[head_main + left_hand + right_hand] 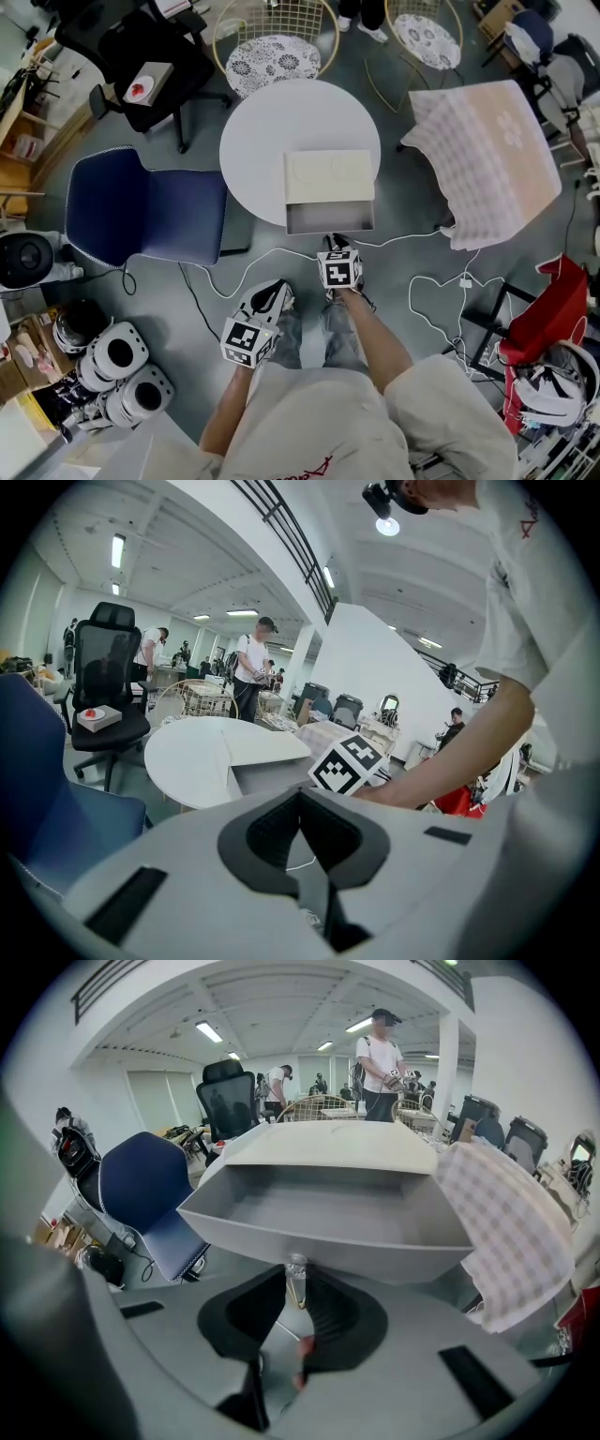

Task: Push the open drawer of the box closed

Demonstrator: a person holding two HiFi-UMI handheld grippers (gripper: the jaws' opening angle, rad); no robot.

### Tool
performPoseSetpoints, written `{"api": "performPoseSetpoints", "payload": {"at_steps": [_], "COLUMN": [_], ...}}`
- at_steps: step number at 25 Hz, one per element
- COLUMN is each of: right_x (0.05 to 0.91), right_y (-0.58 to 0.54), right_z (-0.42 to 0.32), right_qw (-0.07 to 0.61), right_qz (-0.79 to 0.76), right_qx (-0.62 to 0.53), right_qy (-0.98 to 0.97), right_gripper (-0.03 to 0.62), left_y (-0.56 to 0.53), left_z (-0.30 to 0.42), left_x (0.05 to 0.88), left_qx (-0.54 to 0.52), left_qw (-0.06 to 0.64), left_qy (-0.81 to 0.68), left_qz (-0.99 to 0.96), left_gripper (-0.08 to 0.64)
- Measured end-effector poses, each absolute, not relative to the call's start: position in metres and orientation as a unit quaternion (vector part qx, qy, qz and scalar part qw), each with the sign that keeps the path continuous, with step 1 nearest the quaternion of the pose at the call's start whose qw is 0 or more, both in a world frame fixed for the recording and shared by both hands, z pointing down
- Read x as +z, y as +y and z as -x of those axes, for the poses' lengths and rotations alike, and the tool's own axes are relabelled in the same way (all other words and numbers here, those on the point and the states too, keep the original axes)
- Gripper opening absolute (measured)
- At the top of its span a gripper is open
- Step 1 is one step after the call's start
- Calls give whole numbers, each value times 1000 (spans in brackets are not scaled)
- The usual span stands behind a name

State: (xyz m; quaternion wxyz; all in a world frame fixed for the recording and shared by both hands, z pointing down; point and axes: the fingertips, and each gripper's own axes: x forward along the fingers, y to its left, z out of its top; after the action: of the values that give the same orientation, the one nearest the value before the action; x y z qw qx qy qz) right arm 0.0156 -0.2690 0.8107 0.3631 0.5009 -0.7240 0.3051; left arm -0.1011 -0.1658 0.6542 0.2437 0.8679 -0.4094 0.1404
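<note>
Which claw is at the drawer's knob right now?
The right claw: its jaws pinch the small clear knob on the drawer front. The left claw hangs back, shut and empty.

The table [253,141] is white. The box [328,176] is cream and its drawer [330,218] grey, with a clear knob [296,1267]. One chair [141,206] is navy blue, another [141,56] black. The cloth [487,159] is checked in pale pink and white. A round seat [274,61] carries a black-and-white floral print. The floor [412,202] is grey. The left gripper [300,803] and right gripper [297,1288] are pale grey with black pads [342,1314], each bearing black-and-white square markers. The person's shirt [309,422] is beige and the trousers [342,333] grey-blue.
</note>
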Motion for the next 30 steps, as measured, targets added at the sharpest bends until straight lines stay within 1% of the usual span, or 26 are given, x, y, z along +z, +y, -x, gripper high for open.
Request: {"api": "performPoseSetpoints", "payload": {"at_steps": [12,22,30], "right_x": [813,812,812], "right_y": [-303,-353,-354], "right_z": [-15,-14,-12], "right_qw": [359,355,353], "right_qz": [-501,-507,-508], "right_qx": [292,283,289], "right_qy": [-732,-733,-731], "right_gripper": [77,77,77], "left_y": [-164,-164,-168], "left_z": [105,116,115], "left_x": [662,663,663], "left_qx": [142,145,143], "left_qw": [255,261,261], "left_qy": [-417,-427,-427], "left_qz": [-861,-853,-854], "left_gripper": [12,12,13]}}
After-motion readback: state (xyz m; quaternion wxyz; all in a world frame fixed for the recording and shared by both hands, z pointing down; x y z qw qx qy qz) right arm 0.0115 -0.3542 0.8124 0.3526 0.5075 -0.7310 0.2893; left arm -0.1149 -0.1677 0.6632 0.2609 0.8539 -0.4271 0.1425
